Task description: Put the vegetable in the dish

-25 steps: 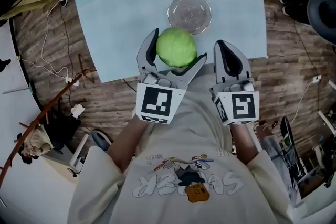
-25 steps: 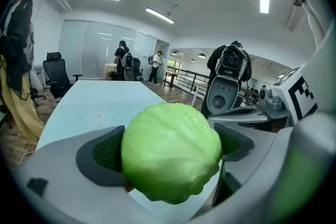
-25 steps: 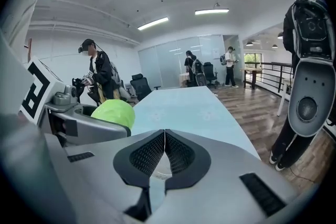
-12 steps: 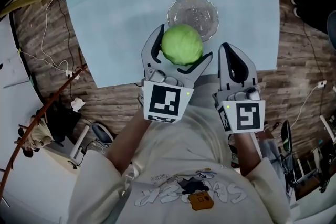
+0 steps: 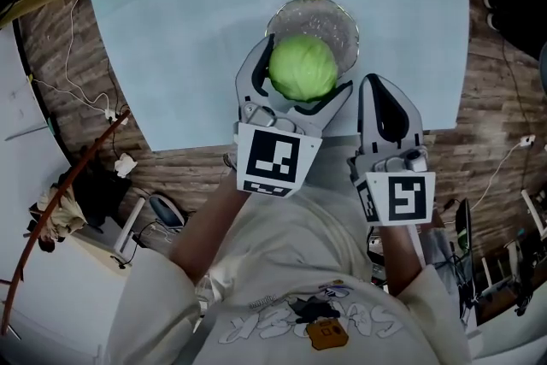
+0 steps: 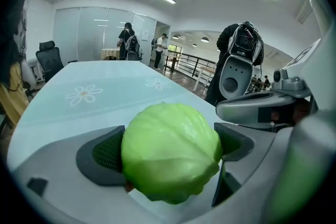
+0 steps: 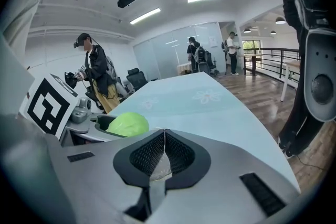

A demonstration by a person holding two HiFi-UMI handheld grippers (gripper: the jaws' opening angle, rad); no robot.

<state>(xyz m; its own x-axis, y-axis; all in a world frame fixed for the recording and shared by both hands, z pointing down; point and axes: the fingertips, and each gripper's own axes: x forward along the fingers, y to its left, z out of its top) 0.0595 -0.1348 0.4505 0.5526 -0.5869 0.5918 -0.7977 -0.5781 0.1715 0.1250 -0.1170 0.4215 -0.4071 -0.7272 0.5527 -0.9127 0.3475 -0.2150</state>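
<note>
A round green cabbage (image 5: 302, 67) is clamped between the jaws of my left gripper (image 5: 295, 74), held above the near rim of a clear glass dish (image 5: 335, 21) on the pale blue table (image 5: 188, 47). In the left gripper view the cabbage (image 6: 170, 157) fills the space between the two black pads, and the dish is hidden behind it. My right gripper (image 5: 389, 103) sits just right of the left one, over the table's near edge, its jaws pressed together with nothing between them. The right gripper view shows the cabbage (image 7: 127, 124) to its left.
The table has white flower prints (image 6: 83, 94) and ends at a near edge by my body. Wooden floor with cables (image 5: 81, 73) lies to the left. People stand in the far room (image 6: 127, 39), and a dark robot-like machine (image 6: 236, 68) is at the table's right.
My left gripper has carried the cabbage forward, from in front of the dish to over its near rim. The right gripper moved forward a little alongside and stays shut.
</note>
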